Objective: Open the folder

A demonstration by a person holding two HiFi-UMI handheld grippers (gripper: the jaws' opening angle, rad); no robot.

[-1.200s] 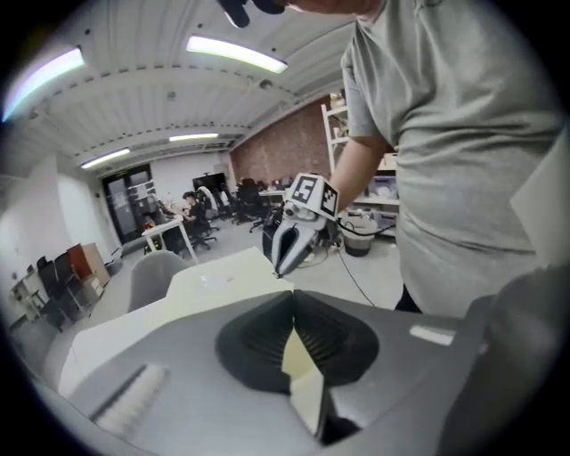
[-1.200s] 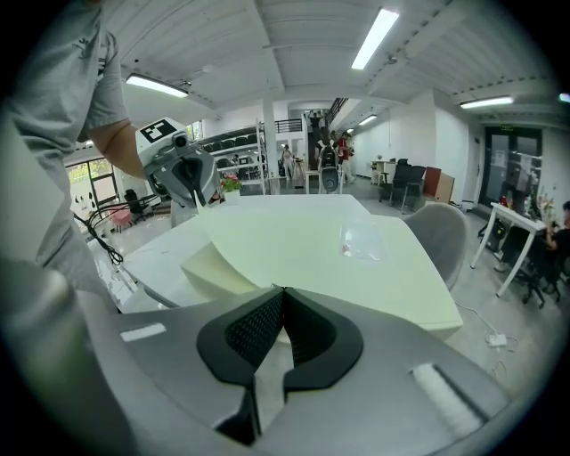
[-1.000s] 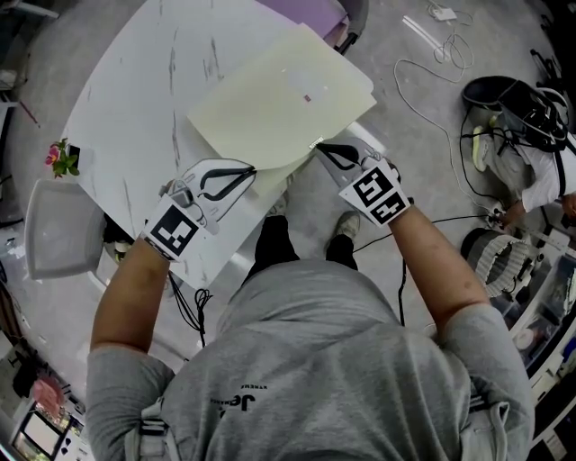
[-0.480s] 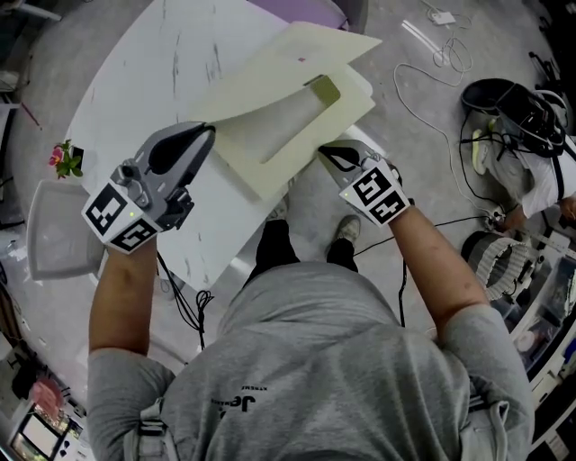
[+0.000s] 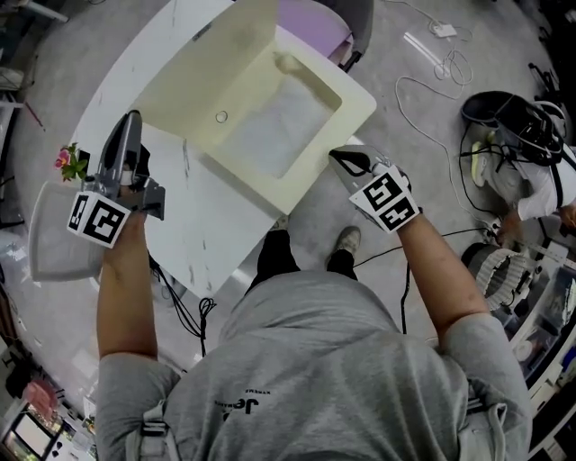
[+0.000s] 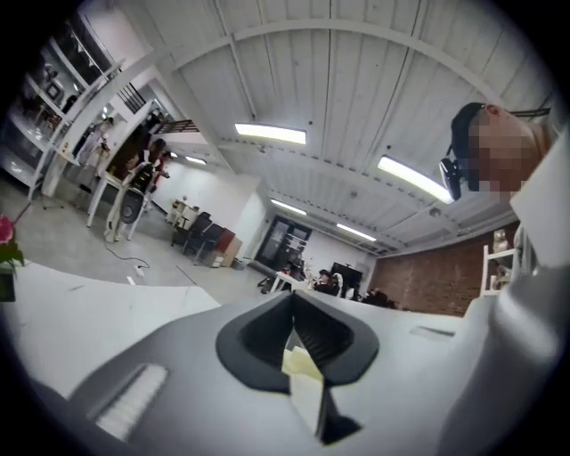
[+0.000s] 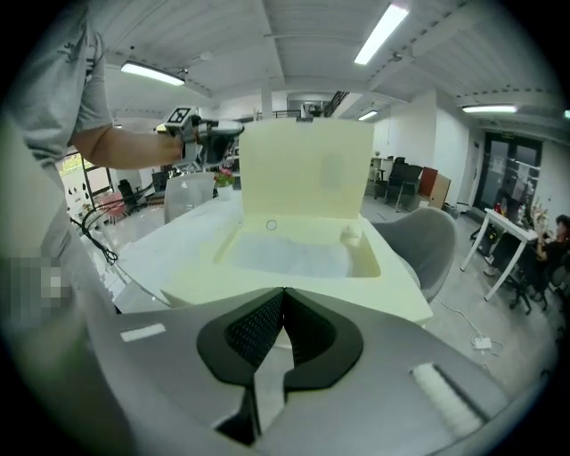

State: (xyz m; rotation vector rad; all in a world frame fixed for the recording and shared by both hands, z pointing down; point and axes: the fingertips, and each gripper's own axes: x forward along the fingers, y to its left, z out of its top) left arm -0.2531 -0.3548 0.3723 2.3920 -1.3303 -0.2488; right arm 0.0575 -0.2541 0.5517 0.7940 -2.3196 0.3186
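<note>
A pale yellow folder (image 5: 270, 135) lies open on the white table, showing a shallow inner tray (image 7: 303, 254). Its cover (image 5: 211, 63) stands up at the far left and looks upright in the right gripper view (image 7: 307, 169). My left gripper (image 5: 133, 122) is at the cover's left edge and points level. A pale yellow strip of that cover (image 6: 303, 374) is pinched between its jaws (image 6: 296, 321). The same gripper (image 7: 209, 134) shows beside the cover in the right gripper view. My right gripper (image 5: 335, 155) is shut on the folder's near right edge (image 7: 283, 292).
The white marbled table (image 5: 180, 216) has a curved near edge. A grey chair (image 5: 54, 243) and a small flower (image 5: 67, 162) are at the left. A purple-seated chair (image 5: 315, 18) stands behind the folder. Cables (image 5: 432, 72), a bag (image 5: 513, 108) and a crouching person (image 5: 549, 180) are on the floor to the right.
The left gripper swung up and to the left with the cover, lifting it from flat to upright. The folder now lies open. The right gripper stayed at the near edge.
</note>
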